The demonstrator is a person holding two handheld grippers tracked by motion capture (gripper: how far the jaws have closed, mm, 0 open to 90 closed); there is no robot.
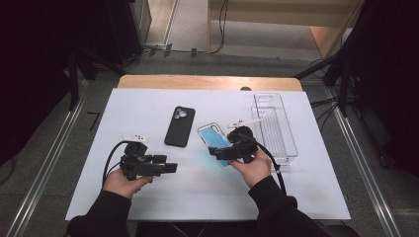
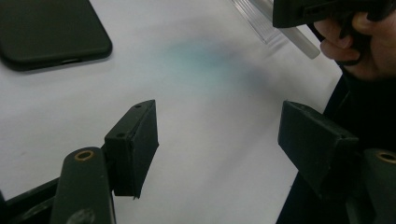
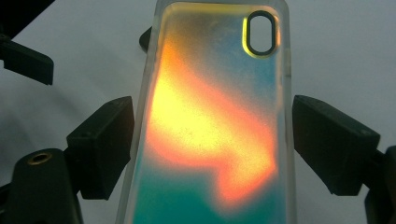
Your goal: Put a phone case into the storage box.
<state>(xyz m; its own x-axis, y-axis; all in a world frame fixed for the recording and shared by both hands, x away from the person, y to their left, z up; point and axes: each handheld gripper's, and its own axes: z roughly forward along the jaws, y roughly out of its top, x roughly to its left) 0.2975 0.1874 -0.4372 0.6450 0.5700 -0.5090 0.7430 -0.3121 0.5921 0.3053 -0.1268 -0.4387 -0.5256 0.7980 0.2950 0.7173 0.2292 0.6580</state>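
Desk (image 1: 148, 106) with white top, high view: black matte phone case (image 1: 180, 126) lies mid-desk; iridescent clear-rimmed phone case (image 1: 213, 142) sits raised in the right gripper (image 1: 221, 151), beside a clear plastic tray (image 1: 275, 126). Left gripper (image 1: 168, 167) hovers near the front edge.

Left gripper view: fingers (image 2: 135, 144) released, nothing between them.

Right gripper view: fingers (image 3: 100, 144) flank the iridescent case (image 3: 210, 126), left one touching its edge; whether the right one touches, cannot tell.
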